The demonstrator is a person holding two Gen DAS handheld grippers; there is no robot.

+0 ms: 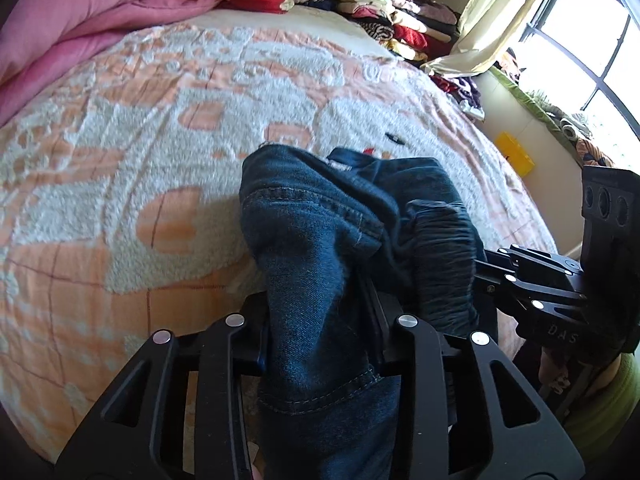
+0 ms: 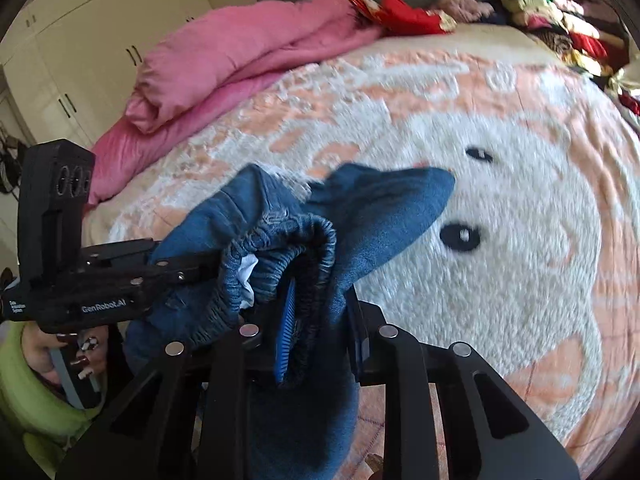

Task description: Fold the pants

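Note:
Dark blue denim pants [image 1: 320, 240] hang bunched between my two grippers, held above the bed. My left gripper [image 1: 320, 344] is shut on a fold of the denim near a seam. My right gripper [image 2: 316, 344] is shut on the elastic waistband [image 2: 280, 264] of the pants [image 2: 380, 208]. The right gripper also shows in the left wrist view [image 1: 480, 268], coming in from the right and clamped on the gathered waistband. The left gripper shows in the right wrist view [image 2: 200, 270], coming in from the left into the cloth. Its fingertips are hidden by the denim.
The bed is covered by a peach and white blanket [image 1: 160, 140] with a cartoon face [image 2: 520, 220]. A pink duvet [image 2: 240, 60] lies at the far left. Stacks of folded clothes [image 1: 392, 12] sit at the far right. A window [image 1: 580, 48] and a yellow box [image 1: 516, 154] are right.

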